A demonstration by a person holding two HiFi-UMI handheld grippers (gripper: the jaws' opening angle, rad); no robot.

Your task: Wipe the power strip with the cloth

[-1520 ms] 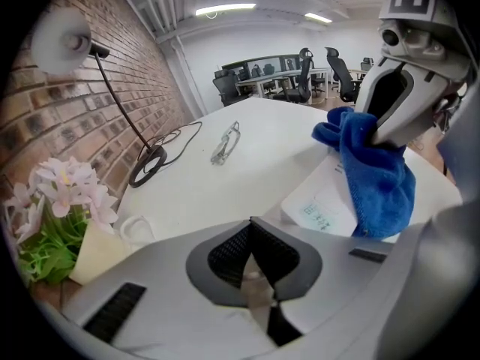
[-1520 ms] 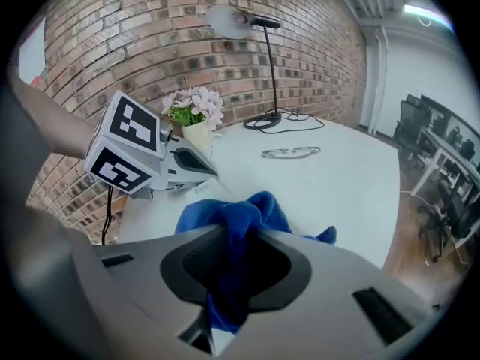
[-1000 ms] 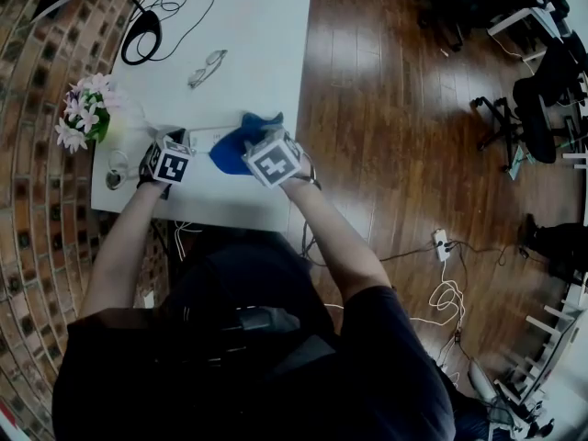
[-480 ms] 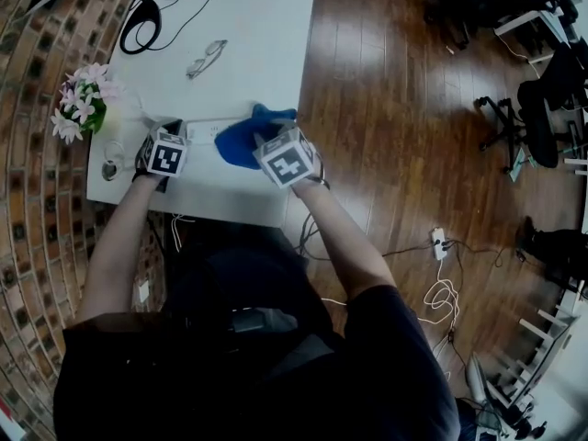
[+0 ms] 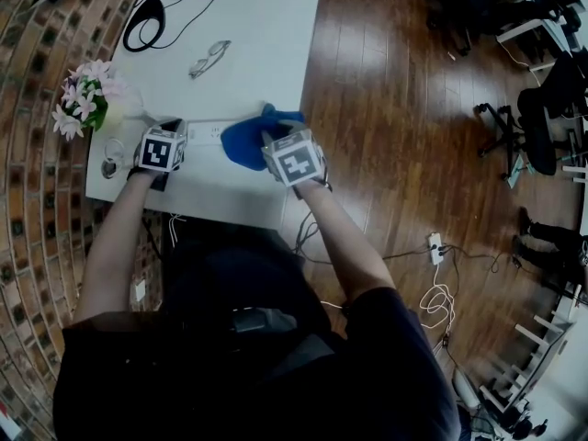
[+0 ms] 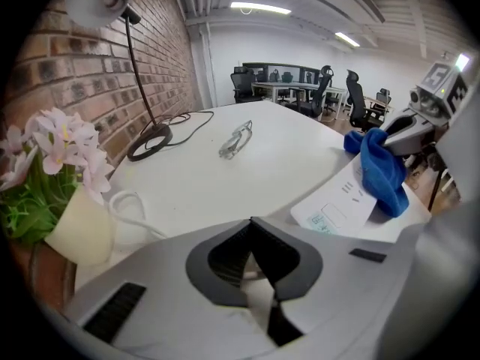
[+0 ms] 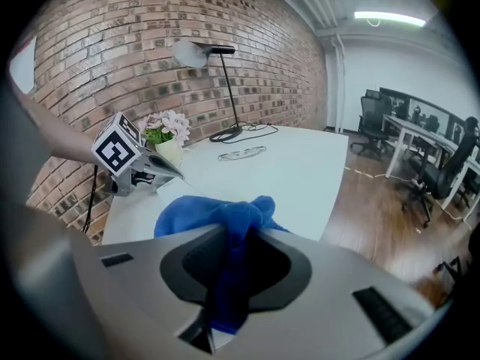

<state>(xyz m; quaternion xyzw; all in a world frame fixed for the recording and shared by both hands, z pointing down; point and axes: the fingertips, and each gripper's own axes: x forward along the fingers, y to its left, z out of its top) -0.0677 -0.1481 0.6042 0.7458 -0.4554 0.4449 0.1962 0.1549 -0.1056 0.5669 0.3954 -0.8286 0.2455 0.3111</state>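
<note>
White desk (image 5: 266, 44) stands against a brick wall (image 5: 28, 154), with wood floor (image 5: 395, 108) to its right. The power strip (image 5: 204, 132) lies near the desk's front edge, with the blue cloth (image 5: 243, 141) over its right end. The right claw (image 7: 225, 283) pinches the cloth. The left claw (image 6: 255, 272) is pressed together by the strip's left end.

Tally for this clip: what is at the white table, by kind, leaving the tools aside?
Blue cloth: 1
White power strip: 1
Clear-framed eyeglasses: 1
Black desk lamp: 1
Pink flowers in a cream pot: 1
Looped white cord: 1
Total: 6
</note>
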